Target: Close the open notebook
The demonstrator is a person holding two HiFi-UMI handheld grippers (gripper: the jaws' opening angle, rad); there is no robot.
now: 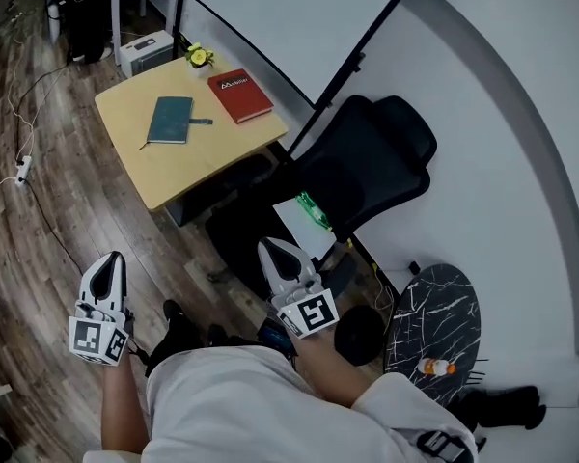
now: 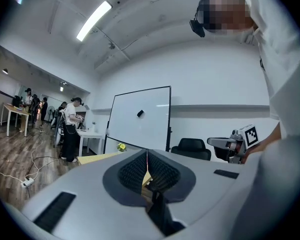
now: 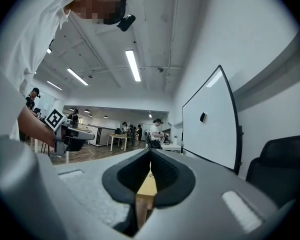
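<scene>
On a small wooden table (image 1: pixel 174 174) at the far upper left of the head view lie a teal notebook (image 1: pixel 171 120) and a red notebook (image 1: pixel 240 95), both flat with covers up. My left gripper (image 1: pixel 104 268) and right gripper (image 1: pixel 275 254) are held close to my body, well short of the table, both shut and empty. The left gripper view shows its jaws (image 2: pixel 147 156) pressed together, with the table edge (image 2: pixel 97 157) far ahead. In the right gripper view the jaws (image 3: pixel 150 156) are likewise closed, with nothing held.
A black office chair (image 1: pixel 362 162) stands between me and the table's right side. A whiteboard (image 1: pixel 270 17) leans behind the table. A yellow object (image 1: pixel 199 57) sits at the table's far edge. Cables (image 1: pixel 24 167) run over the wooden floor at left. People stand in the distance (image 2: pixel 70 129).
</scene>
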